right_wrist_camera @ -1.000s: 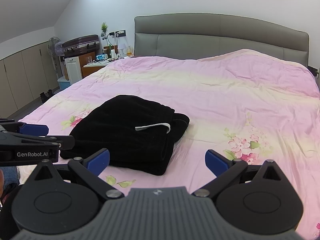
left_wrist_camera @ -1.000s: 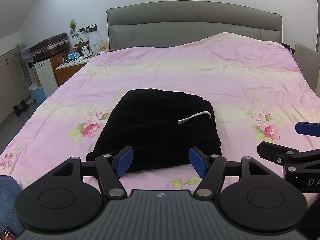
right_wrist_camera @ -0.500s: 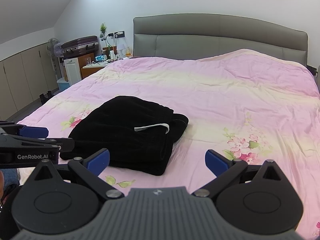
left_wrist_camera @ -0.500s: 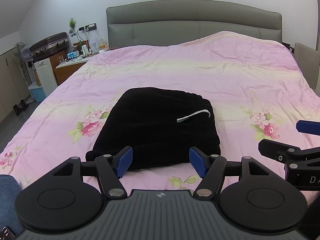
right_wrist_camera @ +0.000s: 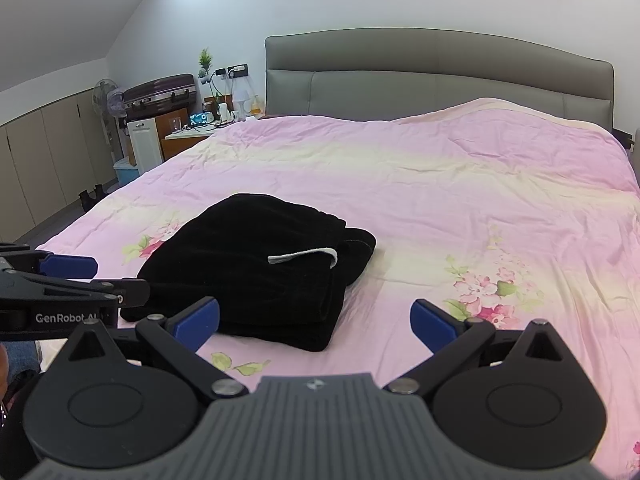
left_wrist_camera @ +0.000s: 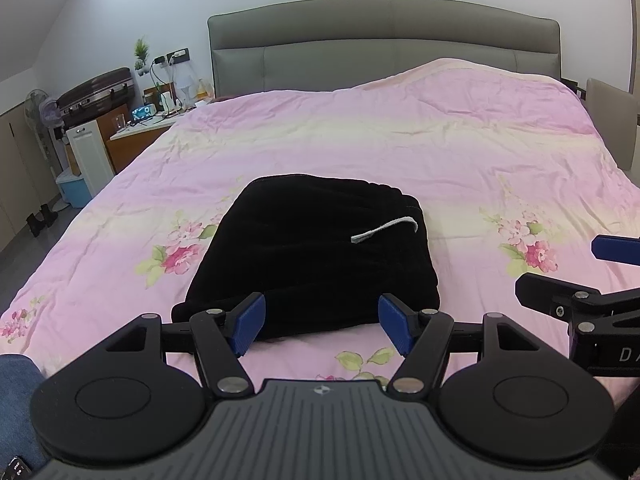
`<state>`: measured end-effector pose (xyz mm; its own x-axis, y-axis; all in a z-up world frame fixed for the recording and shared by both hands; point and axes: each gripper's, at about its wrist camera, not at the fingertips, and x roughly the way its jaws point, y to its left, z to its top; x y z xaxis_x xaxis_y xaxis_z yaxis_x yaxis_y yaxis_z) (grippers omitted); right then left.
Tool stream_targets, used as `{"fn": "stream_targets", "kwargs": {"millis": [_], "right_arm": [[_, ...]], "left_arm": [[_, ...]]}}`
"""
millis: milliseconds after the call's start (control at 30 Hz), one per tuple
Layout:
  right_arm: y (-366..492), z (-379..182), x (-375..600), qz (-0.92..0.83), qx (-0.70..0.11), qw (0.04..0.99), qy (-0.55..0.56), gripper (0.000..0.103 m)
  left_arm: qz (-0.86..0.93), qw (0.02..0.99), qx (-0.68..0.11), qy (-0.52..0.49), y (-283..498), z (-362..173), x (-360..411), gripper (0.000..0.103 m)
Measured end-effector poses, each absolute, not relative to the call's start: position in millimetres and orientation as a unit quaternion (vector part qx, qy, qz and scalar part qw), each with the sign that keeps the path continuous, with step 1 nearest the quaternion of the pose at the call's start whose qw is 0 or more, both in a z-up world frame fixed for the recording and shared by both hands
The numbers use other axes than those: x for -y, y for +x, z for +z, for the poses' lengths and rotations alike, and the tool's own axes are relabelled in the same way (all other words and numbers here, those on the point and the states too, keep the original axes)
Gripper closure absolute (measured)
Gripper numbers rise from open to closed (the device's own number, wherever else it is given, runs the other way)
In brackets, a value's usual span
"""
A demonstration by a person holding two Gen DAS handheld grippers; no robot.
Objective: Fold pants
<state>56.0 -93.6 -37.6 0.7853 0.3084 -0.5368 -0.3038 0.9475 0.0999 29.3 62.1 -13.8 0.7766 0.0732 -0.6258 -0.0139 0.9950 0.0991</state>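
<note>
Black pants [left_wrist_camera: 312, 252] lie folded in a compact stack on the pink floral bedspread [left_wrist_camera: 400, 148], a white drawstring [left_wrist_camera: 384, 229] across the top. My left gripper [left_wrist_camera: 320, 322] is open, held just short of the stack's near edge, nothing between its blue pads. In the right wrist view the pants [right_wrist_camera: 256, 264] sit left of centre. My right gripper [right_wrist_camera: 316, 320] is open and empty over the spread, right of the stack's near corner. The left gripper's fingers [right_wrist_camera: 68, 266] show at the left edge there; the right gripper's fingers [left_wrist_camera: 616, 248] show at the right edge of the left view.
A grey padded headboard [left_wrist_camera: 384, 44] closes the far end of the bed. Left of the bed stand a nightstand [left_wrist_camera: 140, 132] with small items, a suitcase [left_wrist_camera: 94, 94], a fan [left_wrist_camera: 42, 108] and a blue bin [left_wrist_camera: 74, 192]. A person's blue-jeaned leg [left_wrist_camera: 16, 396] is at lower left.
</note>
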Motion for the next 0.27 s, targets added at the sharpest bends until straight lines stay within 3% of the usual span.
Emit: {"fn": "stream_targets", "kwargs": {"millis": [267], "right_arm": [[54.9, -37.3, 93.9, 0.16, -0.284, 0.945, 0.004, 0.005]], "left_arm": [[0.016, 0.942, -0.333, 0.035, 26.8, -12.2, -63.0, 0.027]]}}
